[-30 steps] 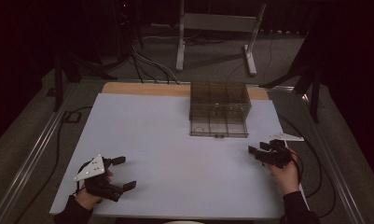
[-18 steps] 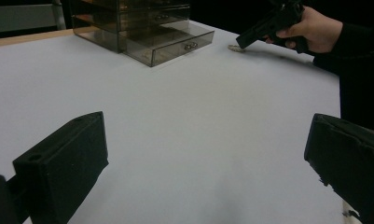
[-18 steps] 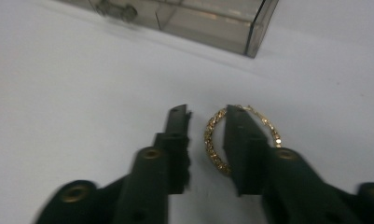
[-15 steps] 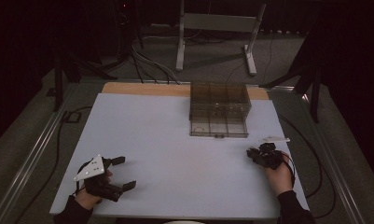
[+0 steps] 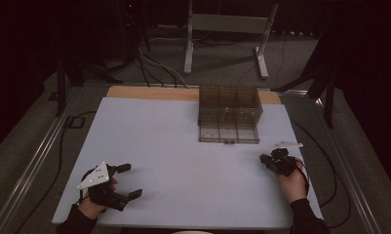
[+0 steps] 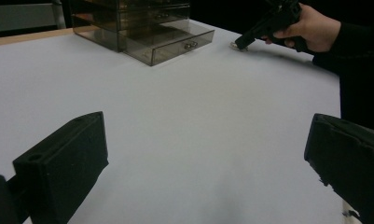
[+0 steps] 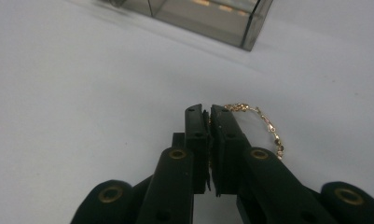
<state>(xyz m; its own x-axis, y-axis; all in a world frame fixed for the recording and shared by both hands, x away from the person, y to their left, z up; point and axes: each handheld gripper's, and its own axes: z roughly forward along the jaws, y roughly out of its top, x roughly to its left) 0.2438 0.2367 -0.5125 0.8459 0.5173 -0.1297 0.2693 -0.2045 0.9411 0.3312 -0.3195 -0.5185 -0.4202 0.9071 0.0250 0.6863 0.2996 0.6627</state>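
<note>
Low at the table's [image 5: 183, 136] right near side, the right gripper [image 7: 207, 114] has its jaws pressed together on a thin gold chain [image 7: 264, 123]. The chain loops out from the right side of the jaw tips and curls back along the right jaw; it appears to lie on the white surface, pinched at one spot. Likely reason for the low, flat angle: a fine chain lying flat can only be nipped with the tips almost on the table.

Left gripper [image 5: 122, 183] rests at the left near corner, jaws wide apart, nothing between them. It sits well apart from the work, apparently parked to keep clear or waiting to help.

Drawer box [image 5: 229, 114], smoky clear plastic, stands at the far side, right of centre. Its bottom drawer [image 6: 170, 42] is pulled out toward the person. An open drawer with a chain being pinched nearby suggests the chain is meant to go in there, but that is a guess. Drawer contents too dim to tell.

Risk: the chain could slip or snag, held at one point only.
</note>
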